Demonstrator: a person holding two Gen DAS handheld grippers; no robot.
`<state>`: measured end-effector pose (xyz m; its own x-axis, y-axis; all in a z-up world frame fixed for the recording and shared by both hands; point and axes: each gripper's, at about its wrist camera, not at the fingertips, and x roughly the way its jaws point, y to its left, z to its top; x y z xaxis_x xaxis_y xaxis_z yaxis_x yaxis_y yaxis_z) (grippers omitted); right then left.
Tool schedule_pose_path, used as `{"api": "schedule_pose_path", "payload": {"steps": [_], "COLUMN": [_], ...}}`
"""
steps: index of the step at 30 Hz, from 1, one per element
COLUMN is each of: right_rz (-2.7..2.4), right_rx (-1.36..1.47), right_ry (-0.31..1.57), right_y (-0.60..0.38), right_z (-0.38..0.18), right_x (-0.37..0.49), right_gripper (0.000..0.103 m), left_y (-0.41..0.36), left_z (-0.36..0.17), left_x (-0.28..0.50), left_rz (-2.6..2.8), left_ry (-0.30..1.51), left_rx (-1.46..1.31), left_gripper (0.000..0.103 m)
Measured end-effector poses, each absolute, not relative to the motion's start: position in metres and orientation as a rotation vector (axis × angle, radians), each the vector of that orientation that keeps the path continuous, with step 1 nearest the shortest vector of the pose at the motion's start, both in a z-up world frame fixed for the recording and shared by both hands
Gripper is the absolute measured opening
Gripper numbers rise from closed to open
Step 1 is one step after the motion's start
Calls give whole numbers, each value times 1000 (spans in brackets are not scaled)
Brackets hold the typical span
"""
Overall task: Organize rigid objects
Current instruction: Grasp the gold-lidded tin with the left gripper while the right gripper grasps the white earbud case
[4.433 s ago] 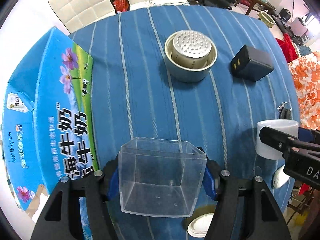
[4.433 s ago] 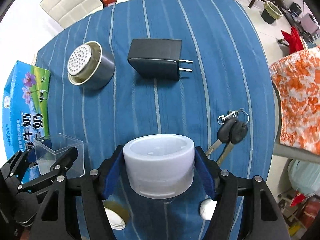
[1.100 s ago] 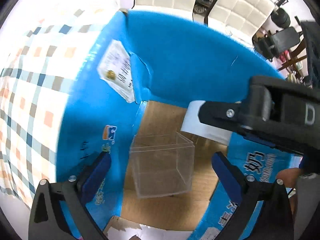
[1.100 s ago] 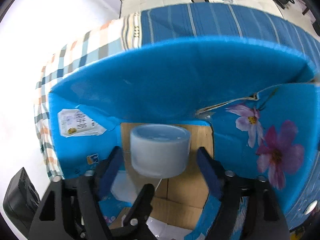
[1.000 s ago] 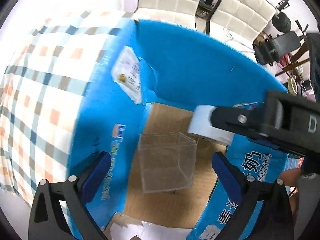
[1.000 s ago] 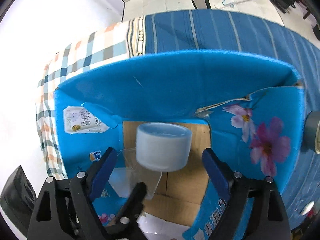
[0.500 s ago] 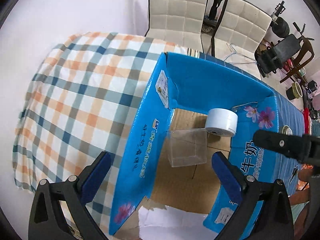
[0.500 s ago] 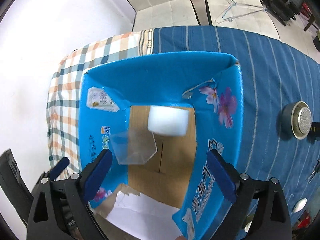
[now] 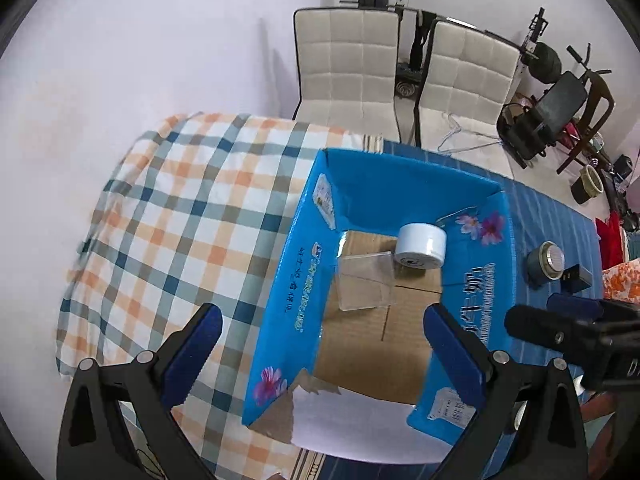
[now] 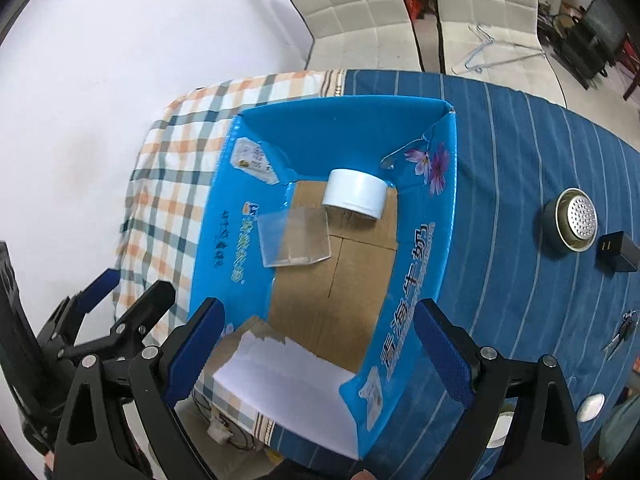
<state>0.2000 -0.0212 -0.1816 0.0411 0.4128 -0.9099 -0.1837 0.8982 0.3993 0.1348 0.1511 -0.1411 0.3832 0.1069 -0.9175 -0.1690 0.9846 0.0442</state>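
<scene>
A clear plastic box [image 9: 366, 280] [image 10: 294, 236] and a white round container [image 9: 420, 245] [image 10: 355, 193] lie on the cardboard floor of the open blue carton [image 9: 298, 292] [image 10: 416, 264]. My left gripper [image 9: 320, 344] is open and empty, high above the carton. My right gripper [image 10: 316, 340] is open and empty, also high above it. A metal strainer cup [image 10: 574, 222] [image 9: 548, 260], a black charger [image 10: 618, 252] [image 9: 576, 278] and keys [image 10: 622, 332] lie on the blue striped cloth to the right.
The carton stands where the checked cloth [image 9: 168, 232] meets the blue striped cloth [image 10: 520, 160]. Two white chairs [image 9: 400, 64] stand behind the table. A small white lid [image 10: 592, 406] lies near the right front edge.
Both grippers let go of the clear box and the white container inside the carton, opened, and rose well above it. The two objects now rest on the carton floor.
</scene>
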Motion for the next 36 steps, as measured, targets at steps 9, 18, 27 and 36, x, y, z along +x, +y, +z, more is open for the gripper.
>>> {"api": "schedule_pose_path", "payload": {"steps": [9, 18, 27, 36], "right_rz": [441, 204, -68, -252], "right_rx": [288, 365, 474, 556], "right_ry": [1385, 1412, 1498, 1542], "right_y": [-78, -211, -348, -430], "right_z": [-154, -184, -243, -307], "right_x": [172, 146, 85, 56], "right_gripper": [97, 97, 97, 97], "left_y": [95, -26, -139, -191], "left_z": [-127, -177, -261, -341], "left_x": [124, 120, 86, 58], "left_rz": [88, -131, -345, -412], "left_ry": [1149, 1257, 1436, 1580], "left_rx": [-47, 86, 201, 256], "left_gripper": [103, 103, 103, 102]}}
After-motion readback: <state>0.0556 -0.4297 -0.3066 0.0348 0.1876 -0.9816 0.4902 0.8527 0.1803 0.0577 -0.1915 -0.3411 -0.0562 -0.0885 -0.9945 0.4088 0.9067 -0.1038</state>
